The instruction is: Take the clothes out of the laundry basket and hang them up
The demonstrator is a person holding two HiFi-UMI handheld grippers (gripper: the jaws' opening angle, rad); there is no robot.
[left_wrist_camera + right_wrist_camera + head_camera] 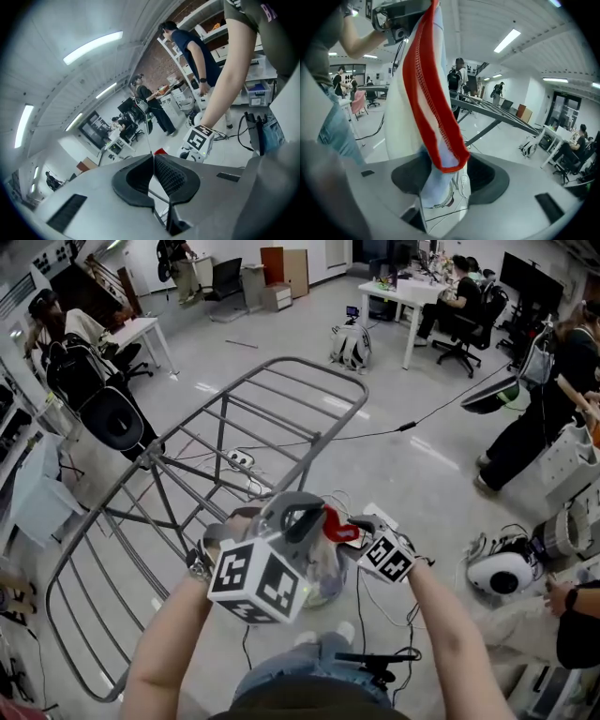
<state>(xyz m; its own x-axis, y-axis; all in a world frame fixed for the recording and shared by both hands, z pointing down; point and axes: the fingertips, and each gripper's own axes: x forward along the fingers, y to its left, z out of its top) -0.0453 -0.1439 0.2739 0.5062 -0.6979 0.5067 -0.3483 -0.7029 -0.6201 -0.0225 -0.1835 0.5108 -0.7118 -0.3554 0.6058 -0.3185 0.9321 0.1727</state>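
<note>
Currently one garment (339, 526), pale with red trim, is out of the basket and held at lower centre of the head view, just over the near edge of the drying rack (272, 390); the left gripper (153, 157) has its jaws pressed together on the garment's top; the right gripper (443, 176) has its jaws spread, with cloth hanging between them unpinched; the visible rack bars are bare, so hanging appears still to be done; the basket shows in no view.
</note>
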